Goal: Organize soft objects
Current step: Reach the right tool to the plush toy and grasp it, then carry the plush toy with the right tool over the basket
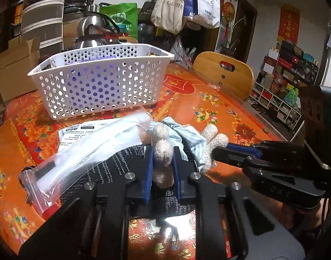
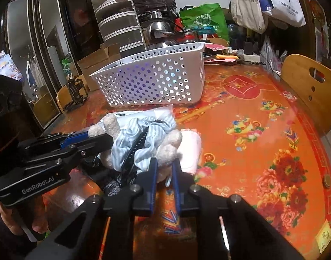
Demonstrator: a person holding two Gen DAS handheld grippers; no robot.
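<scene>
Plush toy: your plush toy (image 1: 165, 151), cream and fuzzy in a blue-striped garment, lies on the tabletop (image 1: 208, 99) in front of the white perforated basket (image 1: 100, 86), partly on a black printed cloth (image 1: 122, 169).
Long axis: it runs across the tabletop from one of your grippers to the other, a fuzzy limb at each end; which end is the head you cannot tell.
Left hand-held gripper: your left hand-held gripper (image 1: 163, 164) is clamped on the fuzzy limb at the toy's left end, blue pads pressing both sides.
Right hand-held gripper: your right hand-held gripper (image 2: 165, 169) is pinched on the fuzzy limb at the other end.
Left wrist view only: a clear zip bag (image 1: 85, 151) with a white roll lies just left of the toy, over a printed paper sheet (image 1: 78, 132).
Right wrist view only: a pale pink soft item (image 2: 191, 151) touches the toy's right side; a black strap (image 2: 137, 145) crosses the striped garment.
Basket: something purple shows through its holes.
</scene>
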